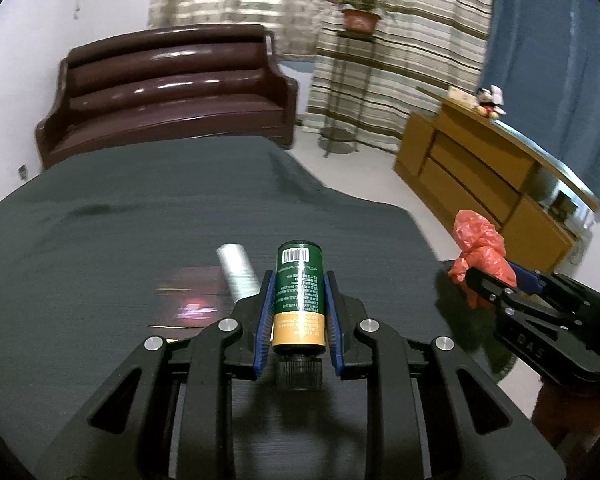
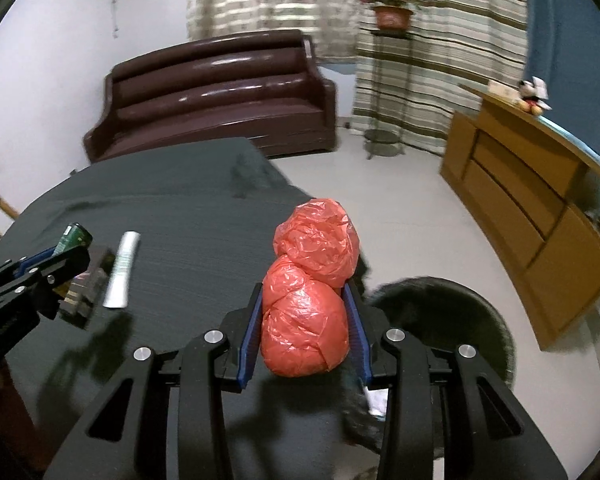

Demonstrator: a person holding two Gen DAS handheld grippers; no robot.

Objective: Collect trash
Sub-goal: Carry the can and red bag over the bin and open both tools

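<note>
Claws grip green bottle [image 1: 299, 296] and red bag [image 2: 310, 300] near table edge [image 2: 328, 216].

I see a glossy green and tan bottle [image 1: 299, 296] with a ribbed black plastic cap between my left gripper [image 1: 299, 300]'s ridged blue pads. My right gripper [image 2: 306, 320] holds a crinkled, shiny red plastic bag bundle [image 2: 310, 292]. A silvery, metallic-looking tube [image 2: 122, 270] lies on the matt dark grey cloth-covered table [image 1: 120, 220]. Behind it sits a glossy dark brown leather-look sofa [image 1: 172, 88], with a smooth light wooden cabinet [image 1: 480, 184] nearby.
</note>
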